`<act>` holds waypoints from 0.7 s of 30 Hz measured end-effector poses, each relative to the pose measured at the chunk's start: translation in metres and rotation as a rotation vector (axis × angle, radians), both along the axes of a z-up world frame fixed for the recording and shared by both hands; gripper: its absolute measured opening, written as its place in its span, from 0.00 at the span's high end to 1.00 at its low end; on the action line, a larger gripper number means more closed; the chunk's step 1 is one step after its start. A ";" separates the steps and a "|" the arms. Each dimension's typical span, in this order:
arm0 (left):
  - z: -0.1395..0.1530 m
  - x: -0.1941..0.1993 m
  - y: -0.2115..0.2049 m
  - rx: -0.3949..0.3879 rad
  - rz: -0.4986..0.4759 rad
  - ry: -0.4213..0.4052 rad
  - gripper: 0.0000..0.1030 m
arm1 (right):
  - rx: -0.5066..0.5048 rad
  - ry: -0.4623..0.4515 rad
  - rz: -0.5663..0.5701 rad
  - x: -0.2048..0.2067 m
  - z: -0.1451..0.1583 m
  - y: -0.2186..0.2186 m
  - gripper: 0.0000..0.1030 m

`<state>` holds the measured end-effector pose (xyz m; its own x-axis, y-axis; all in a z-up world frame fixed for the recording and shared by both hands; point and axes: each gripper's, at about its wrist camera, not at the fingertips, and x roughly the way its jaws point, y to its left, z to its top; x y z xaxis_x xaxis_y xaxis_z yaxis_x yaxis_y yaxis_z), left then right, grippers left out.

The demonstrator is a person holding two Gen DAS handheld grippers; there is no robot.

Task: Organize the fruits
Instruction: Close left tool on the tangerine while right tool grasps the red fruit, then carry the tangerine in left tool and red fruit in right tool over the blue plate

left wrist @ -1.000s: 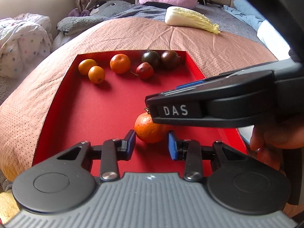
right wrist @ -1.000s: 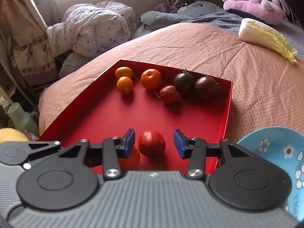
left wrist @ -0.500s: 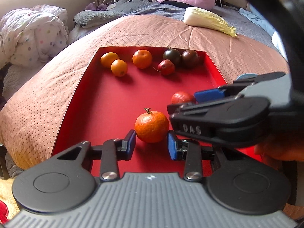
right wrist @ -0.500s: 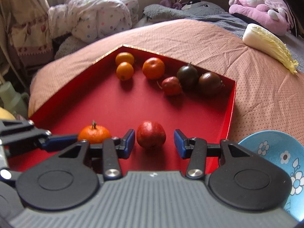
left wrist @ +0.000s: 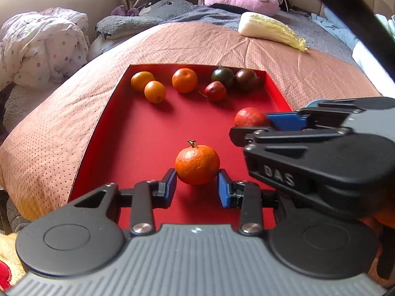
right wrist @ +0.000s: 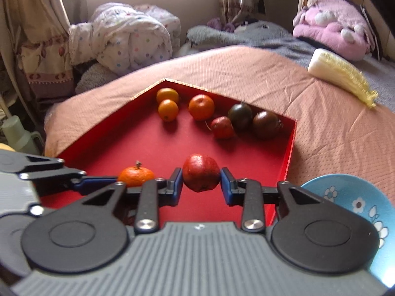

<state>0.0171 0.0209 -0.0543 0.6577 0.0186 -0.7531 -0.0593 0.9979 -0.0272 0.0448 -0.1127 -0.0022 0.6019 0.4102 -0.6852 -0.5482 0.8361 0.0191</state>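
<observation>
Each hand-held gripper was found closed upon one fruit over the near part of the red tray, which lay on the peach bedcover. The left hand-held gripper was seen with its blue pads against the sides of the stemmed tangerine, and the right hand-held gripper was seen clamped on the red fruit; whether either fruit was lifted clear of the tray floor could not be settled from these views. The rest of the fruit had been gathered along the far wall: two small oranges, a larger orange, a small red fruit and two dark tomatoes. The chief risk was judged to be a slip, since both fruits were round and were held only near their widest part by narrow pads, so that a tilt or a slackened squeeze could let one roll across the smooth tray floor. A too-firm squeeze could bruise the soft skins. The two grippers were also seen close together, the right one crossing the left view, so a clash could be caused by careless movement. The tray, resting on soft bedding, might be tipped if pressed at its edge, and the sorted row scattered. A blue floral bowl stood just beside the tray's right wall.
</observation>
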 end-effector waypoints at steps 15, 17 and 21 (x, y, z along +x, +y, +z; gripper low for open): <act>0.019 -0.018 -0.020 0.006 -0.031 -0.069 0.60 | 0.045 -0.059 -0.079 -0.045 0.025 -0.050 0.65; 0.022 -0.022 -0.024 0.006 -0.041 -0.080 0.60 | 0.045 -0.062 -0.083 -0.050 0.026 -0.055 0.65; 0.026 -0.028 -0.035 0.014 -0.079 -0.102 0.60 | 0.046 -0.070 -0.088 -0.058 0.029 -0.064 0.65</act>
